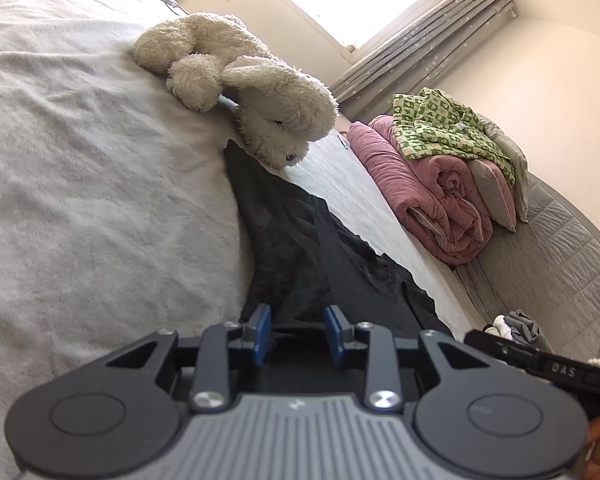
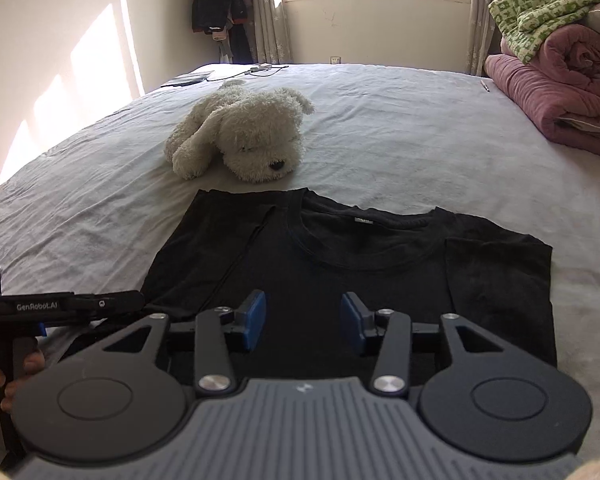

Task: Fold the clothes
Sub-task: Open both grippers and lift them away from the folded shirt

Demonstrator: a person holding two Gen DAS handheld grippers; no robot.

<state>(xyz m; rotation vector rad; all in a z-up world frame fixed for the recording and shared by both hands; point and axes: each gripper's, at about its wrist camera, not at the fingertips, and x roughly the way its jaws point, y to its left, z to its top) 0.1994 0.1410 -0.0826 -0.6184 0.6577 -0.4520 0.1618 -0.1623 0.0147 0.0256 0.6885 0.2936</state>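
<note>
Right tool: right tool hangs over the lower middle of the black T-shirt; its blue pads stand apart with nothing between them, about half wide.
Left tool: left tool is low at the shirt's left edge; pads narrowly apart, dark cloth lies under them, but whether they pinch it I cannot tell.
Task's thing: black T-shirt lies flat on the bed, neck away from the person, both sleeves already turned inward over the body.
Step in hand: I judge that the sleeve folds are finished and the lengthwise fold is not yet done.
Next move: probably each tool must take one bottom corner, lift together, and carry the hem up to the collar without pulling the sleeves open.
Around: plush dog lies just beyond the collar; pink quilt with green checked cloth is well apart at the right.
In the way: only the plush dog, if the fold slides forward.
</note>
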